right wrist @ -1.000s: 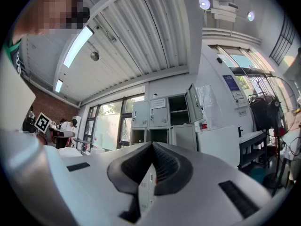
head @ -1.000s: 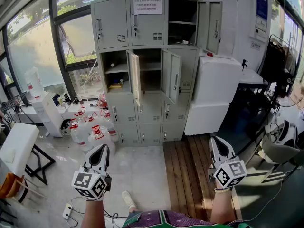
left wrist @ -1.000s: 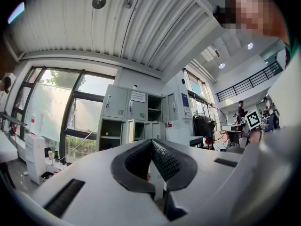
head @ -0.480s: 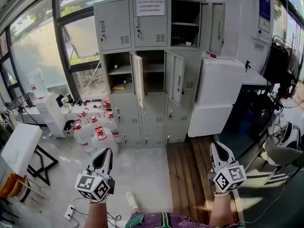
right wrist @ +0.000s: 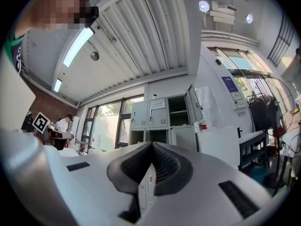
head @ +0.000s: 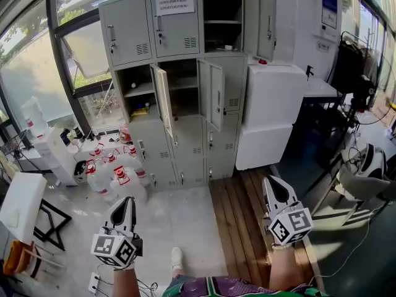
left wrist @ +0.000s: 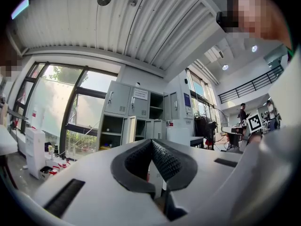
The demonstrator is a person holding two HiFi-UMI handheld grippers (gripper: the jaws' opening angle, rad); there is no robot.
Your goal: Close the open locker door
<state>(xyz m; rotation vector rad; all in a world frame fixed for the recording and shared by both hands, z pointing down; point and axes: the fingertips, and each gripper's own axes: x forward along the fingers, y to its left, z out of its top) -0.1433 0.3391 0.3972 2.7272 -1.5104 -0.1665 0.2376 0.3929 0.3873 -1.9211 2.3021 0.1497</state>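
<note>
**A:** Left hand-held gripper [head: 127, 200], state?

**B:** Jaws pressed together, nothing between the pads. It's held low on the left, over the pale floor [head: 179, 221], tips aimed at the lockers.

**A:** Right hand-held gripper [head: 270, 182]?

**B:** Same: closed tight and empty. It's over the wooden floor strip [head: 244, 218], also aimed at the lockers.

**A:** Where's the locker door?

**B:** The grey locker bank [head: 139, 33] stands against the wall ahead, well apart from both grippers. Three doors stand open. The middle-row left door [head: 162, 101] swings out between two open compartments. The middle-row right door [head: 212, 94] is just beside it. The top-right door [head: 266, 16] is open next to a dark compartment with one shelf.

**A:** Which one is the task's?

**B:** Cannot tell. Neither gripper touches any of them.

**A:** Anything inside?

**B:** Something small and yellow on the shelf of the left middle compartment, too small to name.

**A:** Surroundings?

**B:** There's a paper notice [head: 174, 2] on the top middle door. A white cabinet [head: 272, 98] touches the bank's right side. Red-capped water jugs [head: 117, 175] are on the floor at lower left, near the window [head: 31, 79]. The person's shoe [head: 177, 257] is between the grippers.
</note>
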